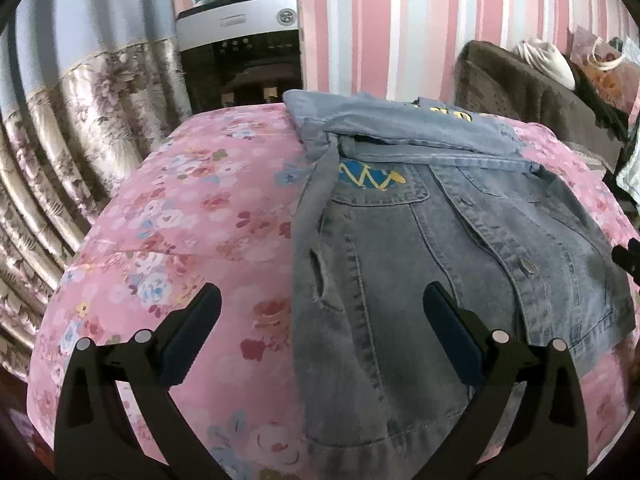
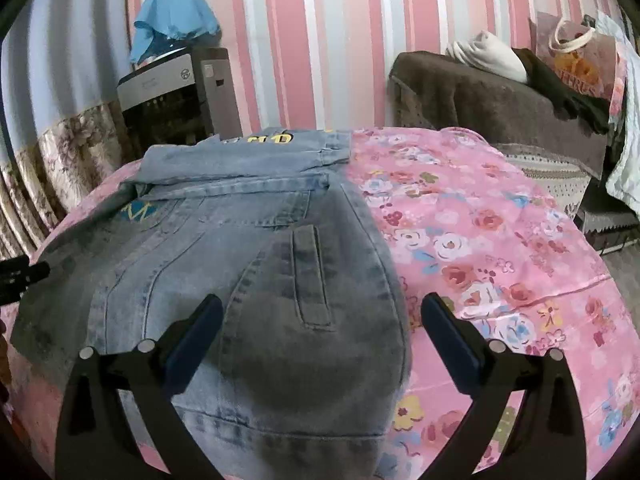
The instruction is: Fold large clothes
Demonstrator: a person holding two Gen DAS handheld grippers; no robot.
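While both grippers gape, denim jacket (image 1: 400, 248) lies seemingly part-folded.

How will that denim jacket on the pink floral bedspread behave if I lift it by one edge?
The denim jacket will probably drape and sag, since its sleeve already lies folded flat. Thick seams and a metal button suggest it is fairly heavy. It may drag across the floral bedspread rather than slide freely.

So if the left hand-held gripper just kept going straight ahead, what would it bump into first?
Most likely the denim jacket spread on the pink floral bedspread: the open left hand-held gripper straddles its near edge, though depth is hard to judge.
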